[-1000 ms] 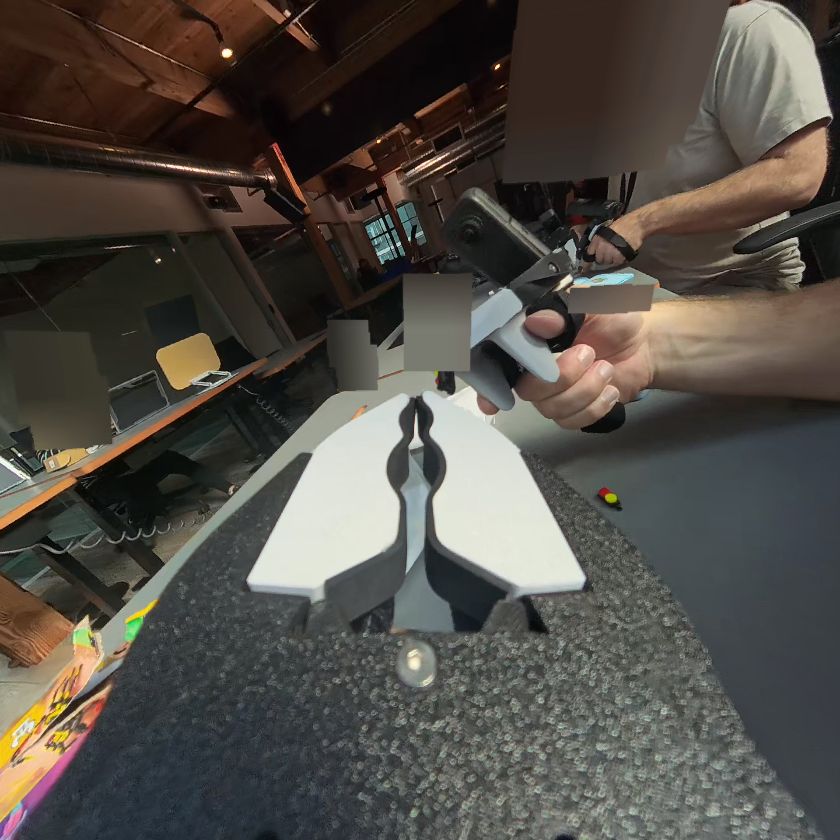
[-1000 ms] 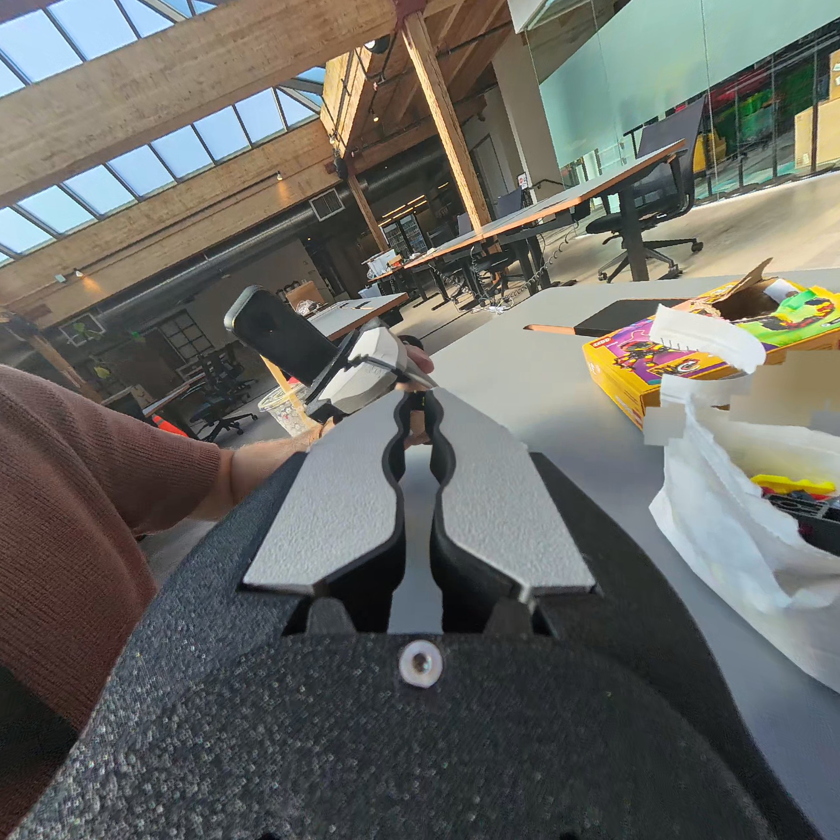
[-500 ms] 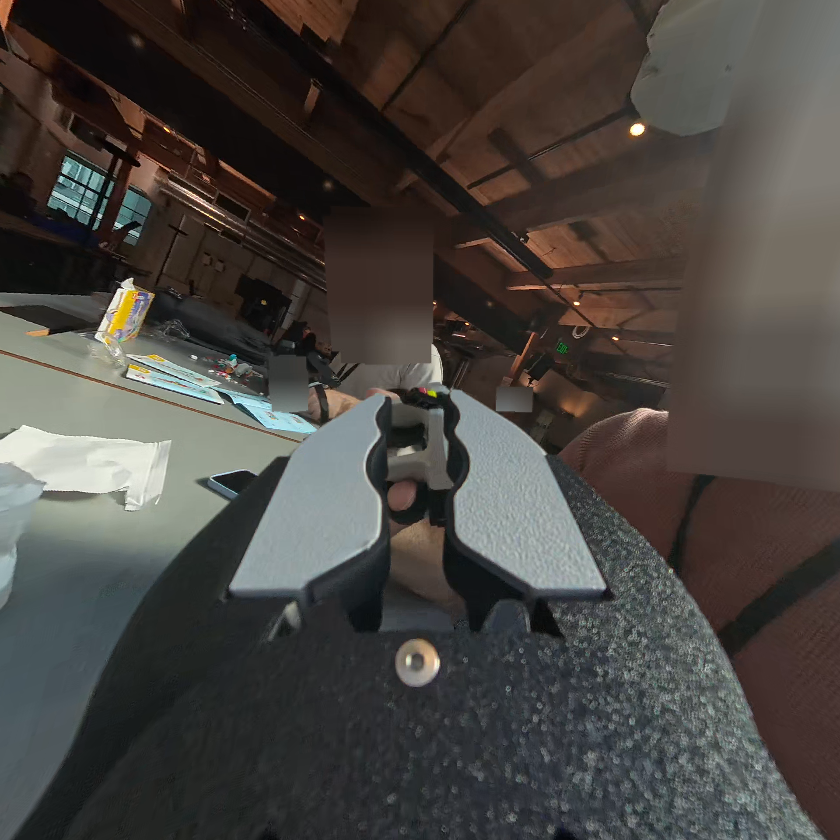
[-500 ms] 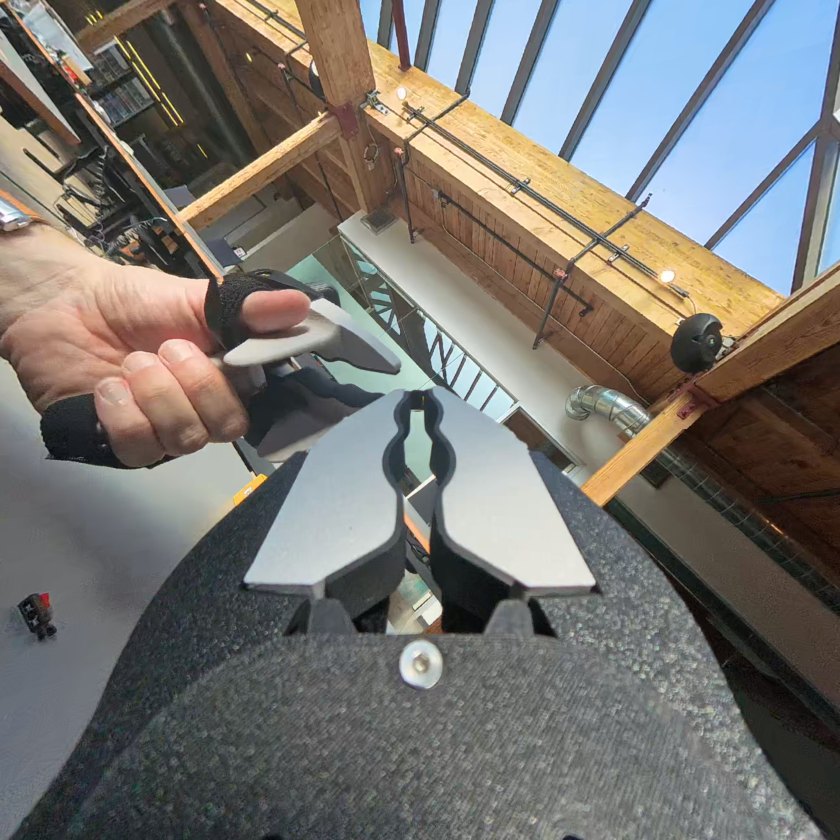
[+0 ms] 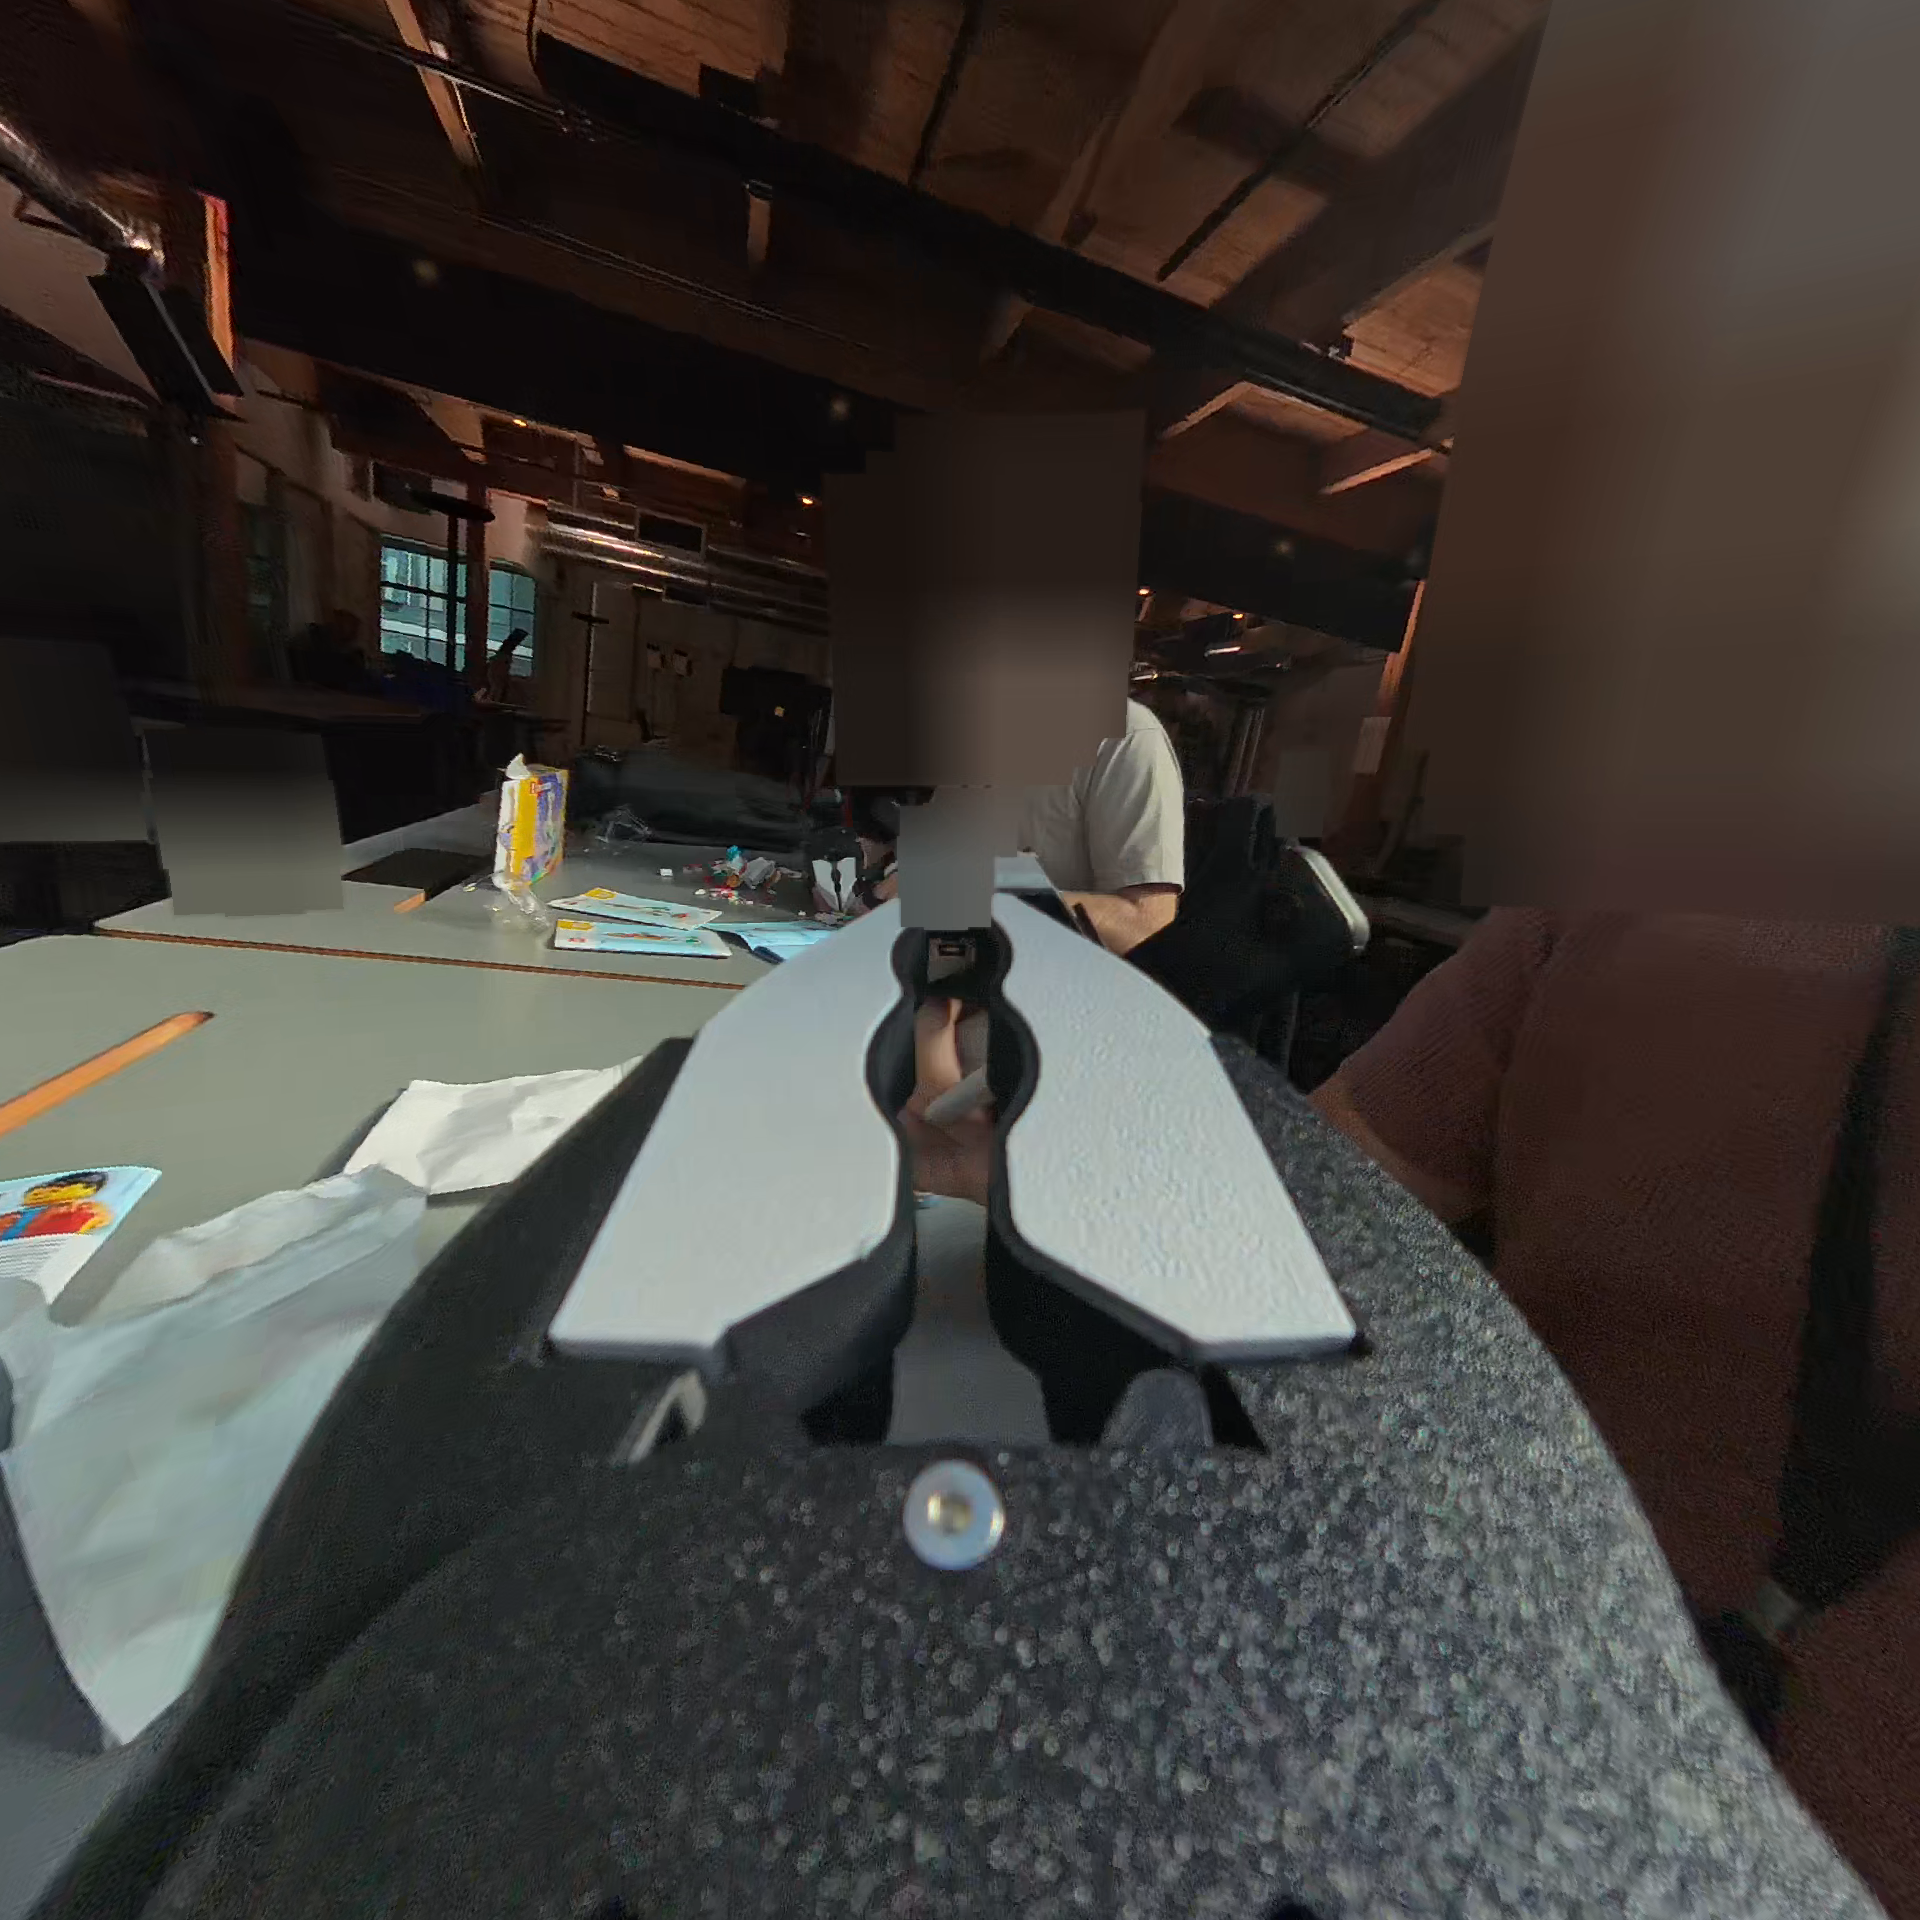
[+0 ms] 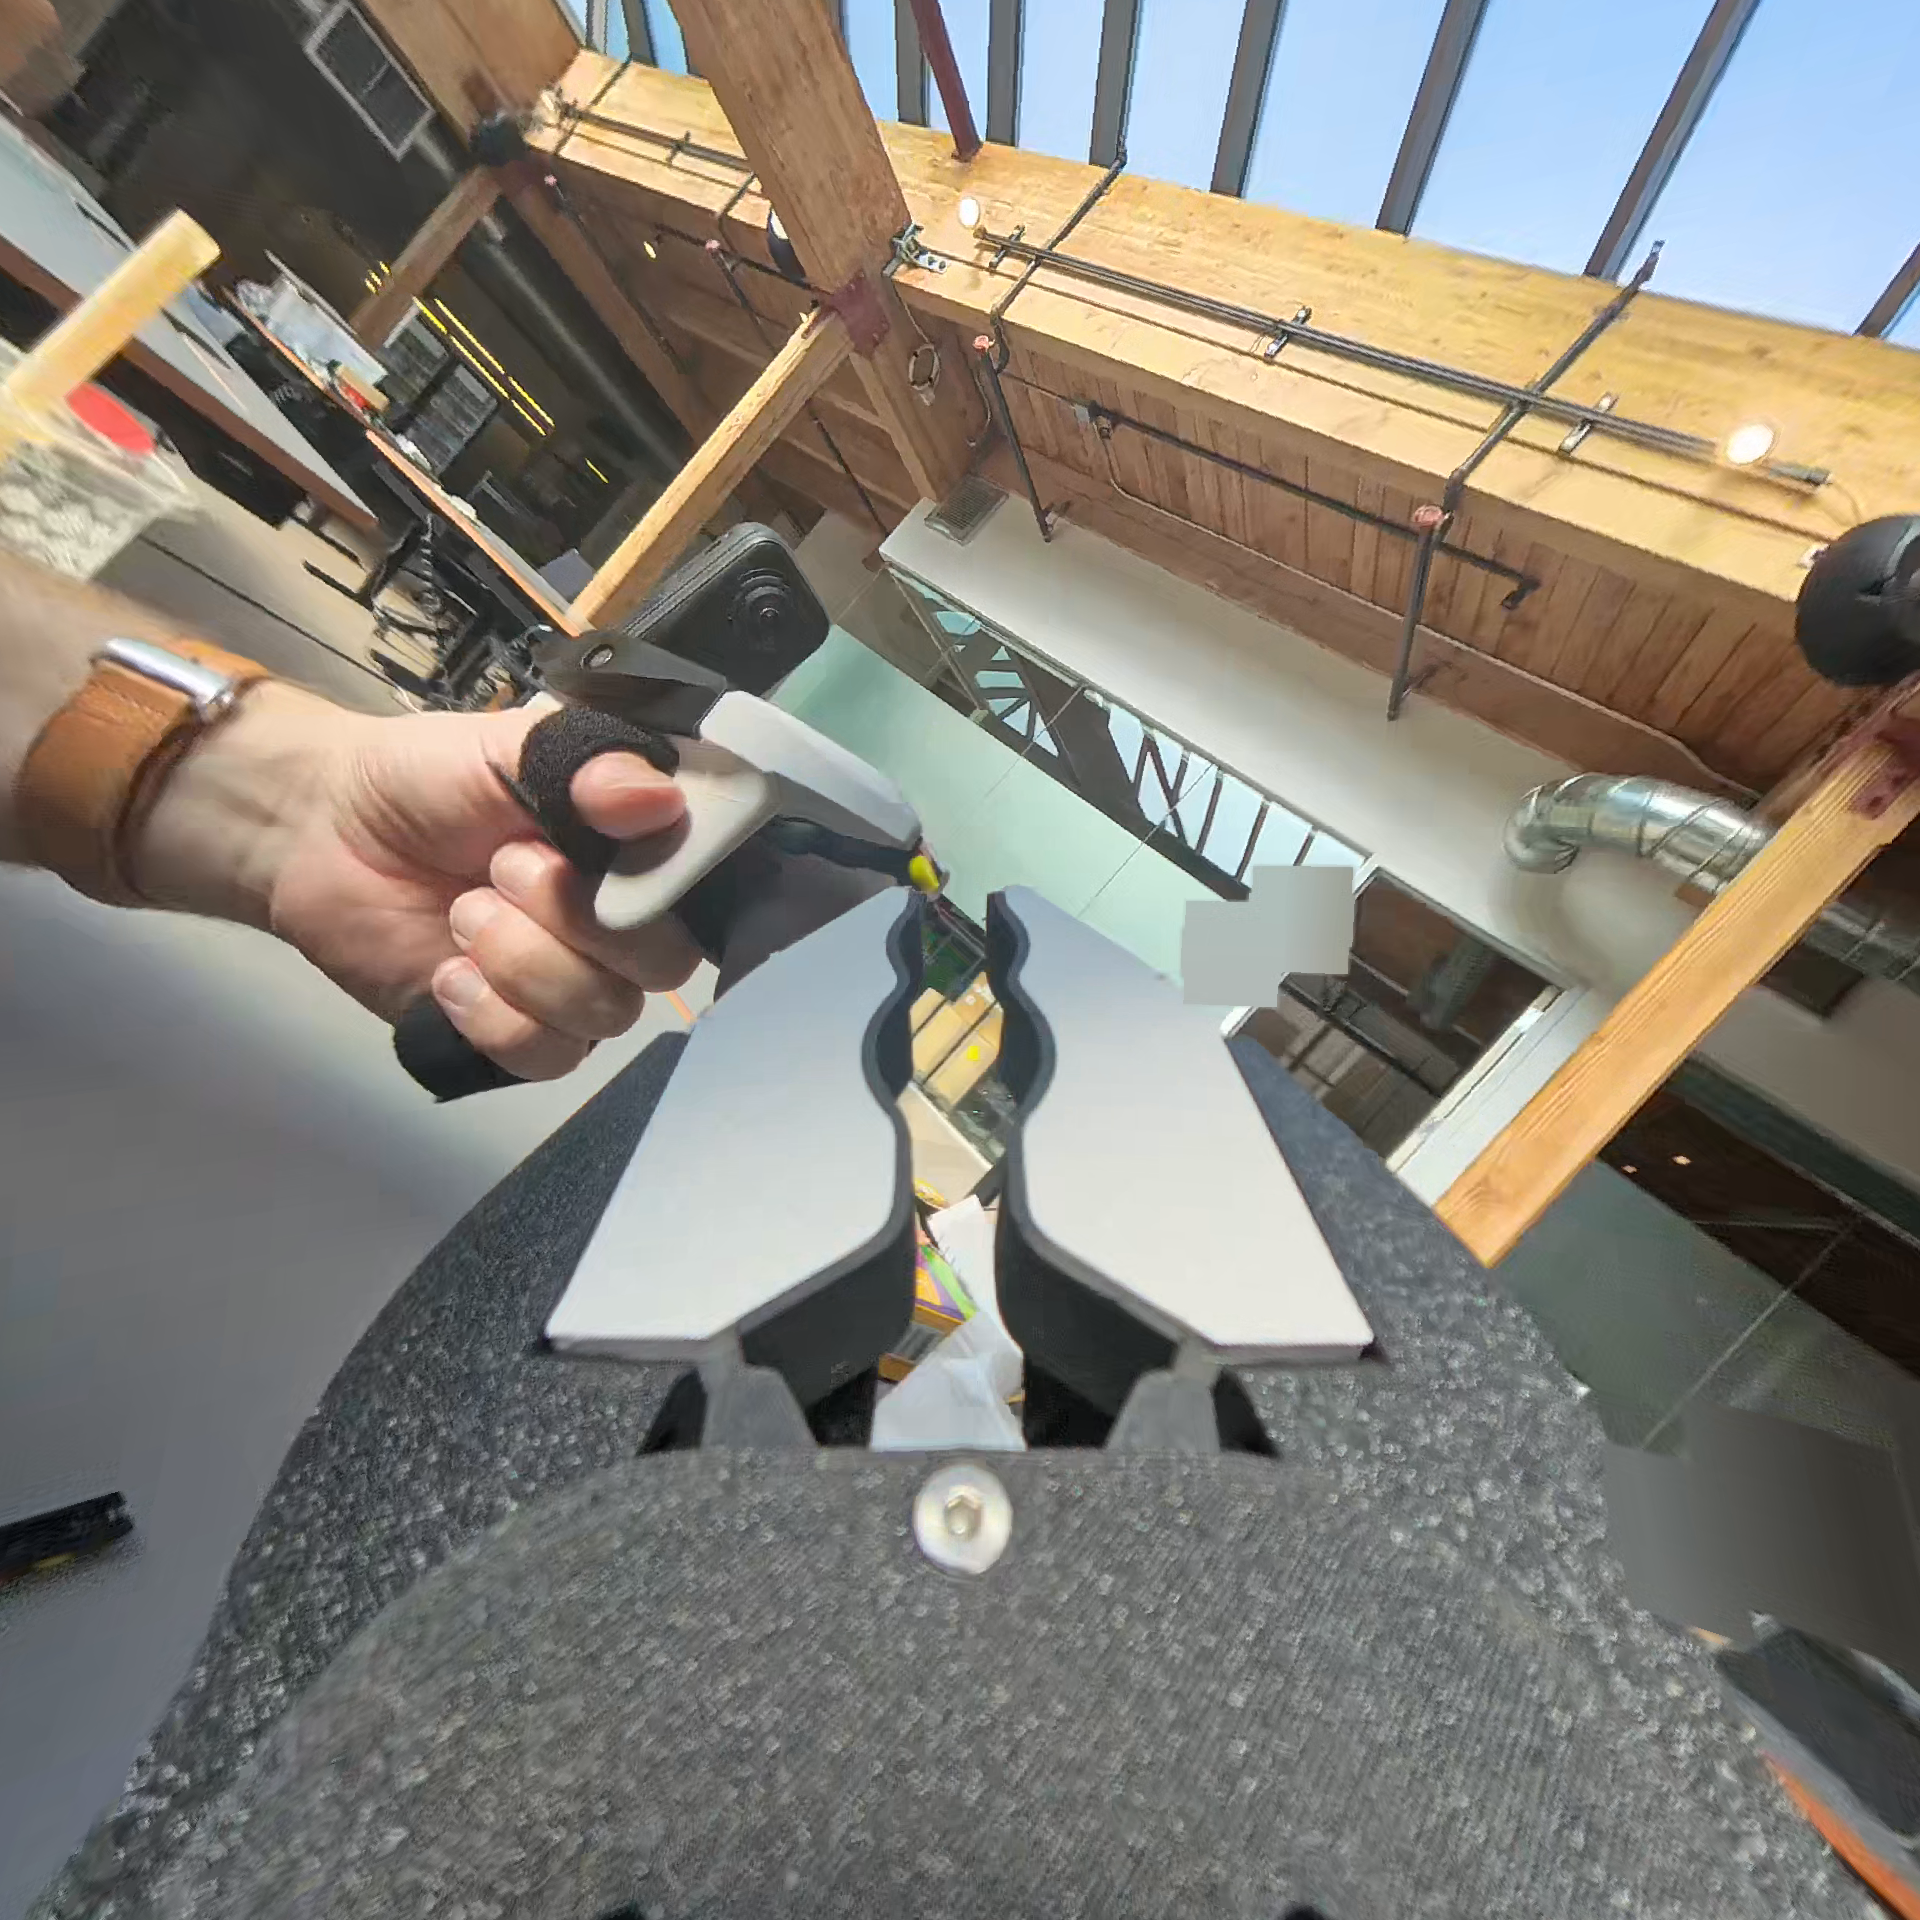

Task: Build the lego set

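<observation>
In the right wrist view my left gripper (image 6: 914,868), held in a hand with a brown watch strap, is shut on a small lego piece (image 6: 921,871) with a yellow end. The piece sits right at my right gripper's left fingertip. My right gripper (image 6: 951,909) points up toward the ceiling, its jaws a little apart with nothing between them. In the left wrist view my left gripper (image 5: 951,935) holds the small dark piece (image 5: 951,948) at its tips. The hand on the right gripper (image 5: 940,1039) shows through the gap behind the piece.
A torn white paper bag (image 5: 208,1351), a second white bag (image 5: 488,1122) and an instruction leaflet (image 5: 62,1216) lie on the grey table (image 5: 260,1039). A farther table holds a lego box (image 5: 535,821) and booklets (image 5: 634,925), with a person seated. My brown sleeve (image 5: 1662,1247) is on the right. Less than 4 cm separates the two grippers' tips.
Both grippers swung up off the table and came tip to tip. The left gripper now holds the small piece at the right gripper's tips. The right jaws have parted slightly.
</observation>
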Available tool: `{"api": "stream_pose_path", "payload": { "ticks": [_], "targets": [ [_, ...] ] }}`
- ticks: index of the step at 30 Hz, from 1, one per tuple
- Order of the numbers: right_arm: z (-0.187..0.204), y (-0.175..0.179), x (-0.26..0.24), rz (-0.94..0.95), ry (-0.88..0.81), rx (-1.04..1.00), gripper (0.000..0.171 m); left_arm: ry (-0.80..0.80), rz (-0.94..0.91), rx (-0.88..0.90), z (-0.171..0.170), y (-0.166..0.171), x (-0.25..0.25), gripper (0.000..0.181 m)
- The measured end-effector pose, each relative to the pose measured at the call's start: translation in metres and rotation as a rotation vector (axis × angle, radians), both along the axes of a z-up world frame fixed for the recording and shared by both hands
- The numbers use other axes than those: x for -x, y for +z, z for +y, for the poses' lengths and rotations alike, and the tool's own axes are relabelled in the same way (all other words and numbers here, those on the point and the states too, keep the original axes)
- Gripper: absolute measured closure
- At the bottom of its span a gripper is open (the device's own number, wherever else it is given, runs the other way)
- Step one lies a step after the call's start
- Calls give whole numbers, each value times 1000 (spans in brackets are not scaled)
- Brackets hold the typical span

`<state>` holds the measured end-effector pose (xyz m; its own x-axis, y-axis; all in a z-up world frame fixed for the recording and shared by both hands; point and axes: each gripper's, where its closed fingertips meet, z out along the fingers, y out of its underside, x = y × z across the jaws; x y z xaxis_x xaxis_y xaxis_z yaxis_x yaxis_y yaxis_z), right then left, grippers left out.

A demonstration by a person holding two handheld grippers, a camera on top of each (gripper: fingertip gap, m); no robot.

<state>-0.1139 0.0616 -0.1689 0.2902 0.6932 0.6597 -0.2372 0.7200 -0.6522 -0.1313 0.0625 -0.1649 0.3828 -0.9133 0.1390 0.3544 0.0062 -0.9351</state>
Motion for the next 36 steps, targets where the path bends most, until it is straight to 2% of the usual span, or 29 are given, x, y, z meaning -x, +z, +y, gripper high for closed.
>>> {"api": "stream_pose_path", "payload": {
  "ticks": [4,7,11,15,23,28,33,36],
  "targets": [
    [-4,11,-1,-131,339,436,155,115,255,-204,-6,-6,-2,174],
    [-8,3,4,-235,445,561,151,97,353,-257,-13,-11,-12,174],
    [-15,-17,11,-354,435,524,152,64,360,-267,-18,-11,-18,174],
    [-16,-19,10,-356,440,517,162,65,416,-265,-18,-15,-19,174],
    [-21,-23,9,-387,457,490,163,20,471,-236,-22,-20,-21,174],
    [-21,-26,7,-425,387,392,164,-9,512,-175,-22,-24,-22,173],
    [-19,-17,7,-340,234,250,164,-99,317,-76,-22,-14,-21,173],
    [-21,-12,5,-318,275,287,165,-153,227,-47,-24,-11,-21,173]
  ]
}}
